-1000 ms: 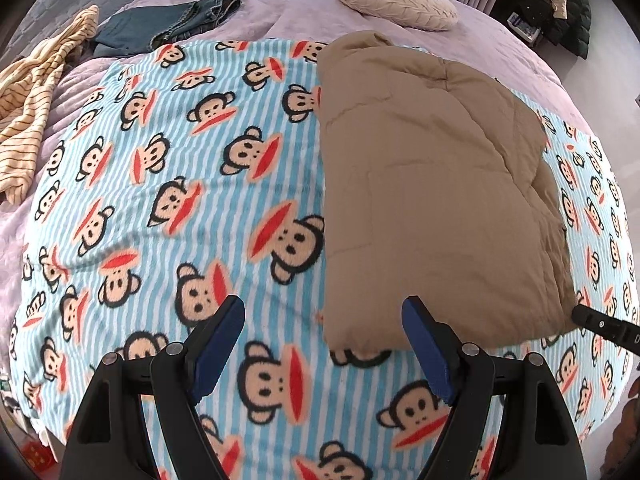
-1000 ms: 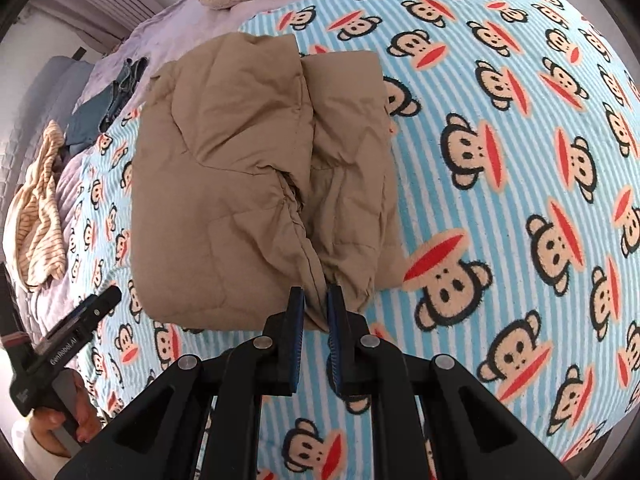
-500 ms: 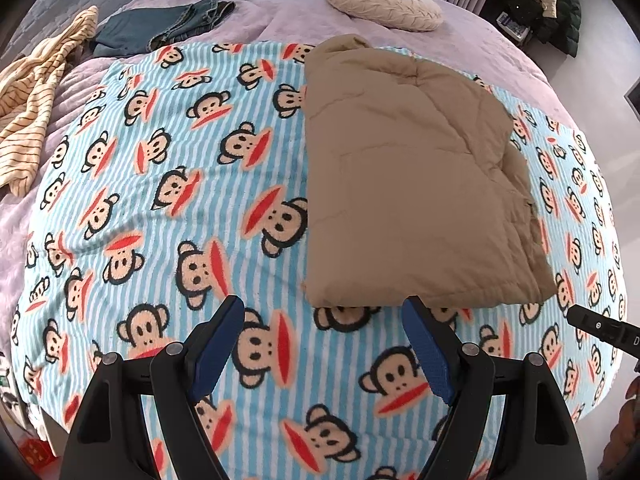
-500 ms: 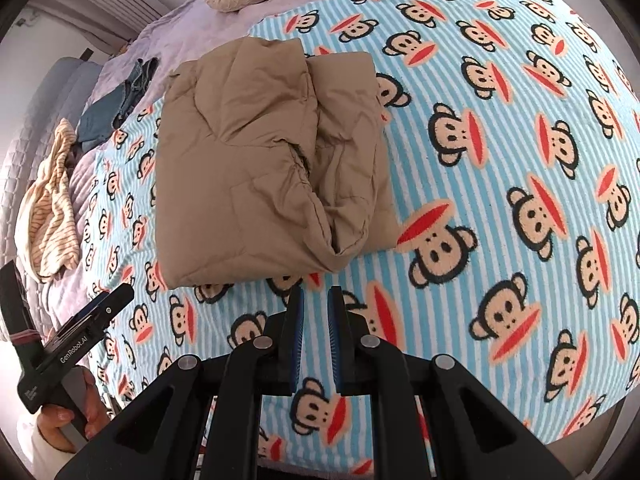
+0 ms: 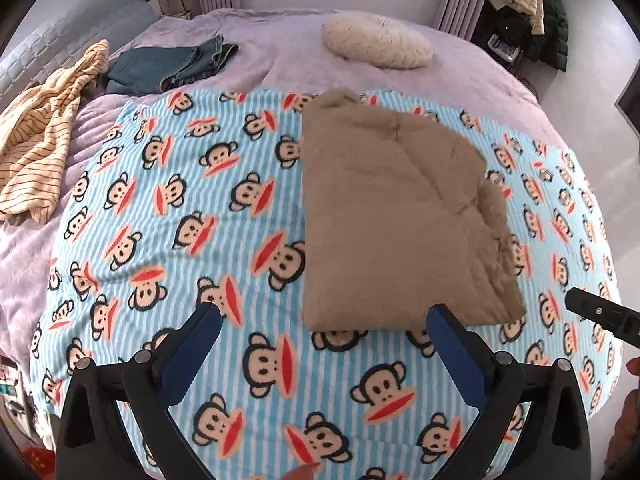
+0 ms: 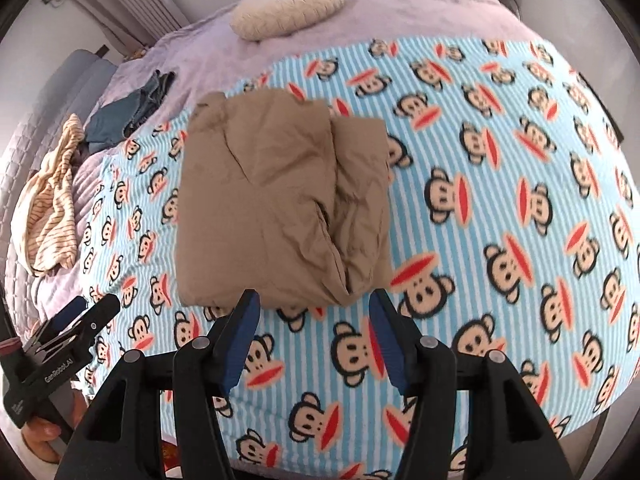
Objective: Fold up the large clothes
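One bed (image 5: 460, 56) fills both frames, one monkey-print blanket (image 5: 160, 208) spread over it. One folded brown jacket (image 5: 392, 216) lies at frame centre; its loose layers at the right edge may spring open if bumped. Upper left: one striped garment (image 5: 44, 136), one pair of jeans (image 5: 168, 66). Top: one cushion (image 5: 376, 40). The left gripper (image 5: 320, 336) and right gripper (image 6: 314, 328) have just been opening, fingers (image 6: 244, 328) apart, holding nothing.

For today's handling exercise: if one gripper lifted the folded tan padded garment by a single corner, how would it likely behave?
The tan garment looks puffy and quilted, so probably light for its bulk. Its layers lie loosely, with creases on one side, so the fold would likely sag open. It is soft, so it would droop rather than stay flat.
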Available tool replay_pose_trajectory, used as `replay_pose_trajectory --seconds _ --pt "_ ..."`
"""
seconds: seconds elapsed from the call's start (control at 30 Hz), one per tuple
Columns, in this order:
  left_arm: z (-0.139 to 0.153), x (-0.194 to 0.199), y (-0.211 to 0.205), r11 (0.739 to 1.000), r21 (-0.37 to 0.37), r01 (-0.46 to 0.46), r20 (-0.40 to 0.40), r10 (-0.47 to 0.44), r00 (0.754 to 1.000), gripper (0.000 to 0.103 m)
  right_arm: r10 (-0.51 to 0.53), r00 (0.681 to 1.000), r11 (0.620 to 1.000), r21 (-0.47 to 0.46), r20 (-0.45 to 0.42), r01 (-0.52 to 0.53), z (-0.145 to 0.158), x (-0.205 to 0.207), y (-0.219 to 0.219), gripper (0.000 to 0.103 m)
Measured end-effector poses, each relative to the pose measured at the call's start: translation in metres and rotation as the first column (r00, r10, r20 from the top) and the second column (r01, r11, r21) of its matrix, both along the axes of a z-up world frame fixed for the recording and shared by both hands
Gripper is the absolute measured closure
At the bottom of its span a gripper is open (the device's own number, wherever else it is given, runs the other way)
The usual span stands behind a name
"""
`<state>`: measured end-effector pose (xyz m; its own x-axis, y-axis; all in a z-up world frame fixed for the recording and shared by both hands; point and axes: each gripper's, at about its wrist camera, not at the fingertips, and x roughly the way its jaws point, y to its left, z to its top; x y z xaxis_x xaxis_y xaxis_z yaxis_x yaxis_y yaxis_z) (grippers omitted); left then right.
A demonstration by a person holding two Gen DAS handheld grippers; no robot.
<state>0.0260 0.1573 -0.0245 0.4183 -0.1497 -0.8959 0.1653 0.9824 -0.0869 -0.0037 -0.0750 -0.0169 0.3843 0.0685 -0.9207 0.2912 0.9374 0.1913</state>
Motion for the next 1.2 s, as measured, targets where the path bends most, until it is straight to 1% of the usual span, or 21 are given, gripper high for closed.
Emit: replay_pose_trajectory --seconds 0.1,0.13,0.2,0.27,0.5,0.6,1.2 --pt "0.012 0.000 0.000 1.000 -0.013 -0.017 0.023 0.017 1.000 0.000 -0.001 1.000 0.999 -0.050 0.028 0.002 0.013 0.005 0.004 0.030" --pt "0.016 0.000 0.001 1.000 -0.018 -0.022 0.027 0.023 0.999 0.000 -0.004 0.999 0.998 -0.064 0.039 0.006 0.017 0.006 0.004 0.022" --pt "0.024 -0.001 0.000 0.999 -0.021 -0.032 0.043 0.032 0.999 0.000 -0.012 0.997 0.995 -0.102 0.071 0.019 0.026 0.007 0.005 0.020" --pt "0.030 -0.001 0.000 0.999 -0.009 -0.038 0.063 0.039 0.997 0.000 -0.016 0.995 0.991 -0.127 0.099 0.029 0.033 0.007 0.006 0.015" --pt "0.041 -0.001 0.001 0.998 0.024 -0.060 0.112 0.057 0.992 0.000 -0.015 0.990 0.978 -0.204 0.141 0.044 0.044 0.008 0.009 0.015" --pt "0.043 0.000 0.001 0.998 0.031 -0.054 0.119 0.050 0.992 0.000 -0.015 0.989 0.975 -0.216 0.145 0.046 0.046 0.009 0.010 0.015" --pt "0.045 -0.002 -0.002 0.998 0.040 -0.050 0.126 0.045 0.991 0.000 -0.009 0.990 0.975 -0.217 0.144 0.041 0.049 0.005 0.013 0.015"
